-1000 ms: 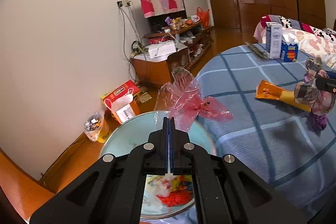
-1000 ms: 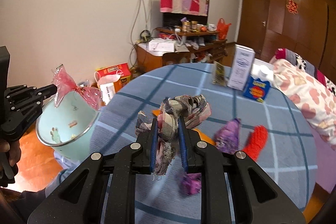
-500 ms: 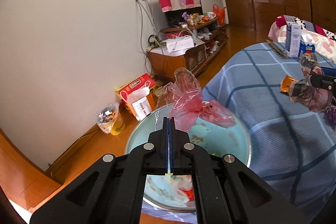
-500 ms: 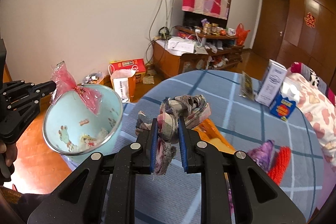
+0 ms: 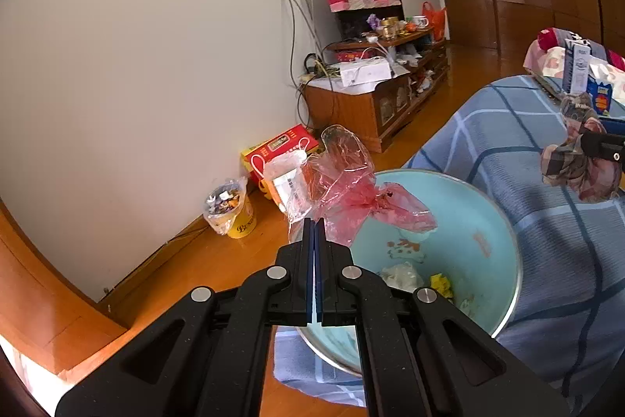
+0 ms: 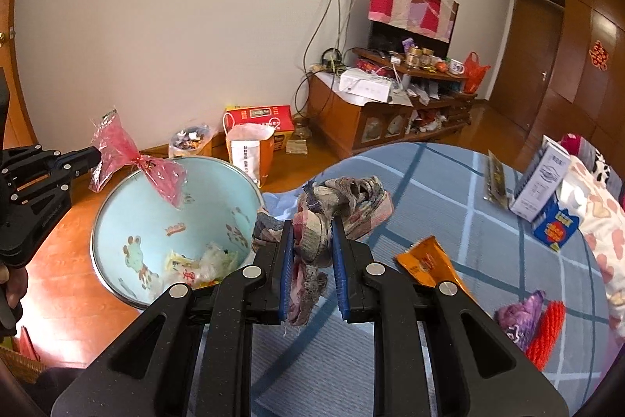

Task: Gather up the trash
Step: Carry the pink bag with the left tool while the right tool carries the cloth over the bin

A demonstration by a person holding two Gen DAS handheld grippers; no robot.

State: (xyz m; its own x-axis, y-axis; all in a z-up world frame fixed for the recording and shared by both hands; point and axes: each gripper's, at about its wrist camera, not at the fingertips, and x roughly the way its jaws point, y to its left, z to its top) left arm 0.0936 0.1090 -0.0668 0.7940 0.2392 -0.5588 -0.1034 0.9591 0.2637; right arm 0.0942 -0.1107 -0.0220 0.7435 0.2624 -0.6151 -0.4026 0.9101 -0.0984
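My left gripper is shut on a crumpled red cellophane wrapper and holds it over the near rim of a light-blue trash bin. In the right wrist view the wrapper hangs above the bin, which holds some paper scraps. My right gripper is shut on a wad of plaid cloth scraps, held above the blue checked bed cover, just right of the bin. The cloth wad also shows in the left wrist view.
On the bed lie an orange snack packet, a purple wrapper, a red net, a milk carton and a blue box. A red carton, a bag and a yellow tub stand by the wall.
Both grippers have moved left toward the bin, each still holding its item. The bin now fills more of both views, with the red wrapper over its rim and the cloth wad beside it.
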